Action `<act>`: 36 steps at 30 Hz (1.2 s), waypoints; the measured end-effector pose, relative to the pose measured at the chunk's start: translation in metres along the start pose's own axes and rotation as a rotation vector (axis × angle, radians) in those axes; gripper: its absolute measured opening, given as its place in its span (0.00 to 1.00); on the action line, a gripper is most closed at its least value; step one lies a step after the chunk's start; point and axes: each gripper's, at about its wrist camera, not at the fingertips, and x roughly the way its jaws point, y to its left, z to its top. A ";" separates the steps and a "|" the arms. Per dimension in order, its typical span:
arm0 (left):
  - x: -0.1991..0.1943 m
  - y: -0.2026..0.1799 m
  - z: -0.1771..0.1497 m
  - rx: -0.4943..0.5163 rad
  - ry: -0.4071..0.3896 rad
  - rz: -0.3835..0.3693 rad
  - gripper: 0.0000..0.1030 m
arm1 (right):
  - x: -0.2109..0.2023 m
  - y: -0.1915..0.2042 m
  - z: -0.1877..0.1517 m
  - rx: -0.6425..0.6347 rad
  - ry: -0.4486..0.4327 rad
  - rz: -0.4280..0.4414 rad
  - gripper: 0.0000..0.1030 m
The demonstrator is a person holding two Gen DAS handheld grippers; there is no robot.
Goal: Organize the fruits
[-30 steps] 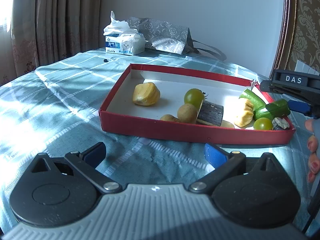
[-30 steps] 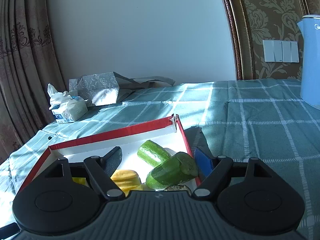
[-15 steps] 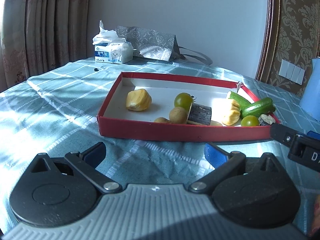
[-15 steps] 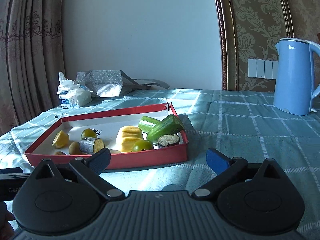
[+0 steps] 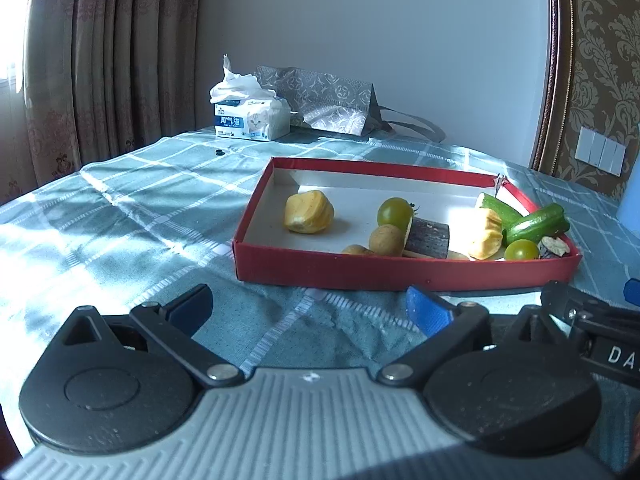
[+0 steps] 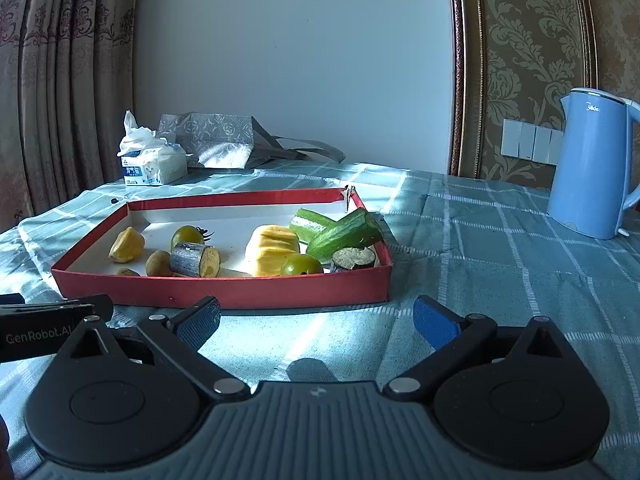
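— Several fruit pieces lay in the red tray on the checked cloth: two cucumber chunks, ridged yellow pieces, green tomatoes.

— Change from a second earlier?

— The right gripper, then over the cucumber, had drawn back clear; its jaws had just been opening, nothing between them. The left gripper stood spread, empty.

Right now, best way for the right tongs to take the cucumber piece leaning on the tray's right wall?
Grip the cucumber across its middle, pads on its two long sides, coming down from above. It lies tilted with its upper end on the tray wall, so the top is clear, while a tomato and a dark slice crowd its near side. Right tongs are open and empty.
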 end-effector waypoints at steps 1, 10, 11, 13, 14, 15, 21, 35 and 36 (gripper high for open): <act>-0.001 -0.002 0.000 0.014 -0.007 0.004 1.00 | 0.000 -0.001 0.000 0.009 -0.002 -0.015 1.00; -0.004 0.002 0.000 -0.001 -0.029 -0.029 1.00 | 0.003 -0.001 0.001 0.014 0.016 -0.028 1.00; -0.004 0.001 0.000 0.002 -0.028 -0.029 1.00 | 0.004 -0.001 0.001 0.015 0.018 -0.027 1.00; -0.003 -0.002 0.000 0.017 -0.025 -0.029 1.00 | 0.004 -0.002 0.001 0.016 0.019 -0.032 1.00; -0.003 -0.003 0.000 0.022 -0.025 -0.029 1.00 | 0.004 -0.002 0.000 0.016 0.018 -0.028 1.00; -0.003 -0.003 0.000 0.024 -0.025 -0.027 1.00 | 0.004 -0.001 0.001 0.015 0.018 -0.031 1.00; -0.004 -0.004 -0.001 0.035 -0.031 -0.024 1.00 | 0.006 -0.002 0.001 0.019 0.028 -0.030 1.00; 0.000 0.002 0.002 0.018 -0.003 -0.076 1.00 | 0.006 -0.003 0.001 0.026 0.030 -0.031 1.00; -0.001 0.001 0.002 0.022 -0.007 -0.071 1.00 | 0.006 -0.003 0.001 0.026 0.031 -0.032 1.00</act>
